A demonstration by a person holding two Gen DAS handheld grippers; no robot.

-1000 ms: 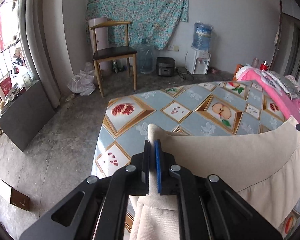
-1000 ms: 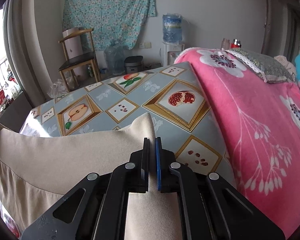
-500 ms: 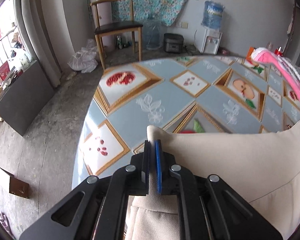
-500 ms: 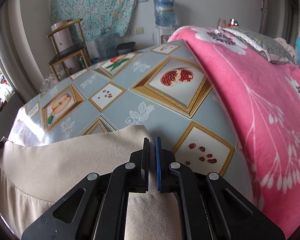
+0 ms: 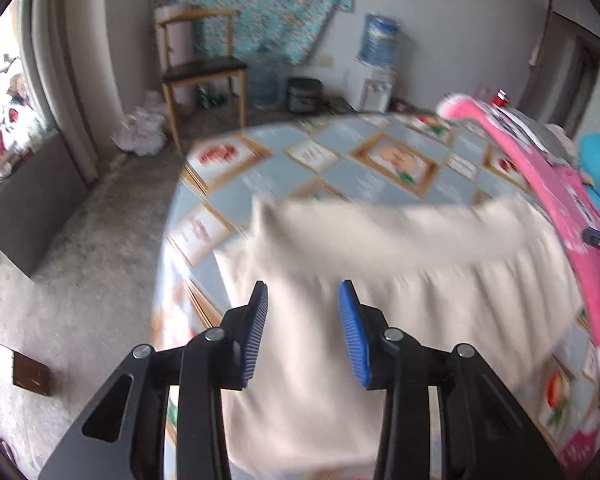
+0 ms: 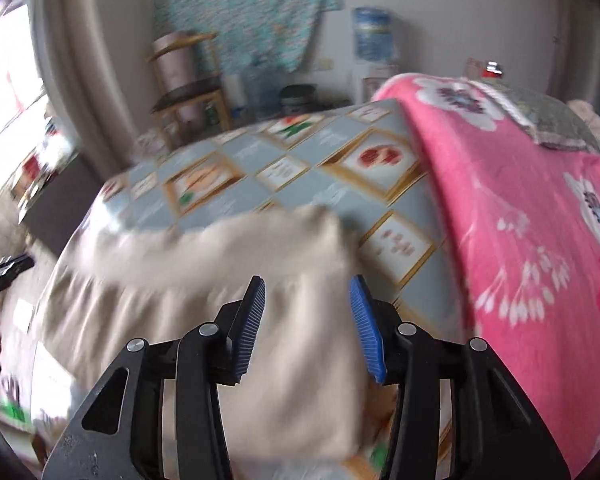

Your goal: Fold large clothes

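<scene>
Beige garment (image 5: 400, 276), plain, pale, soft-blurred in both views. Folded over itself: upper layer smooth, with a straight far edge and a small raised corner at its left end in the left wrist view; lower layer below it marked by fine gathers or pleats running toward the camera. Lying flat on the bed, on the blue sheet (image 5: 356, 176) with gold-framed fruit panels, near edge hanging toward the bed's side. Pink floral blanket (image 6: 540, 208) just beside it on the right, heaped higher than the sheet.

Left gripper (image 5: 303, 292): blue-padded fingers (image 5: 256, 328) apart, a moderate gap, jaws having just been opening; cloth visible beneath the gap, not pinched, pads clear of it. Right gripper (image 6: 307, 288): same stance, fingers (image 6: 366, 328) spread, just been opening, nothing clamped, garment's right corner below and ahead.

Containers, far side of room: water dispenser (image 5: 370, 88) carrying an upturned blue bottle (image 5: 380, 40); second large water jug (image 5: 266, 80) on the floor beside a wooden chair (image 5: 202, 76); dark lidded pot (image 5: 304, 94) on the floor, contents not visible. White plastic bags (image 5: 142, 134) by the curtain, contents unclear.
</scene>
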